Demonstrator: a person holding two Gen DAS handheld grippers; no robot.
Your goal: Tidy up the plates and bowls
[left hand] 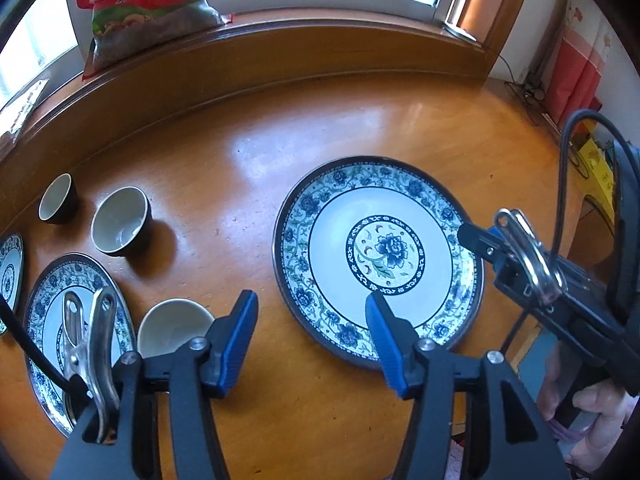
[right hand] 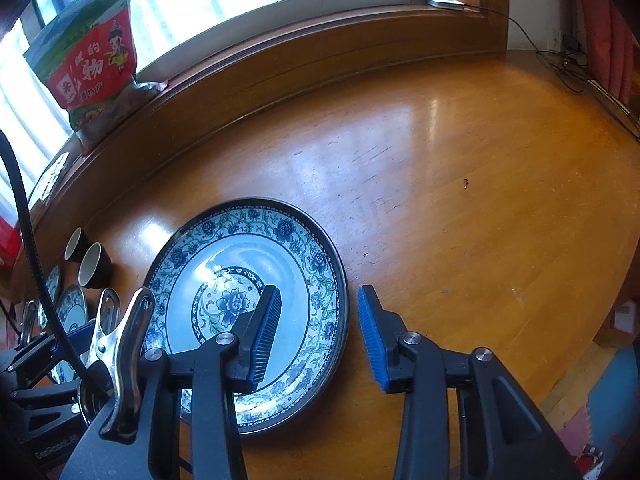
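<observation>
A large blue-and-white floral plate [left hand: 378, 256] [right hand: 248, 308] lies flat on the wooden table [left hand: 360, 128]. My left gripper [left hand: 310, 320] stands open over the plate's left rim, one blue pad above the plate and the other off it, neither pressing. My right gripper [right hand: 318, 320] is open too and straddles the plate's right rim without touching it; in the left wrist view the right gripper [left hand: 476, 240] reaches in from the right. A smaller matching plate [left hand: 80, 320] lies at the left, with a white bowl [left hand: 172, 326] beside it and two dark cups [left hand: 120, 220] [left hand: 60, 200] behind.
Another patterned plate [left hand: 10, 268] shows at the far left edge. A red snack bag [left hand: 148, 8] [right hand: 88, 64] stands on the raised window ledge behind the table. Cables [right hand: 580, 76] trail at the far right corner. A hand [left hand: 592, 412] holds the right gripper's handle.
</observation>
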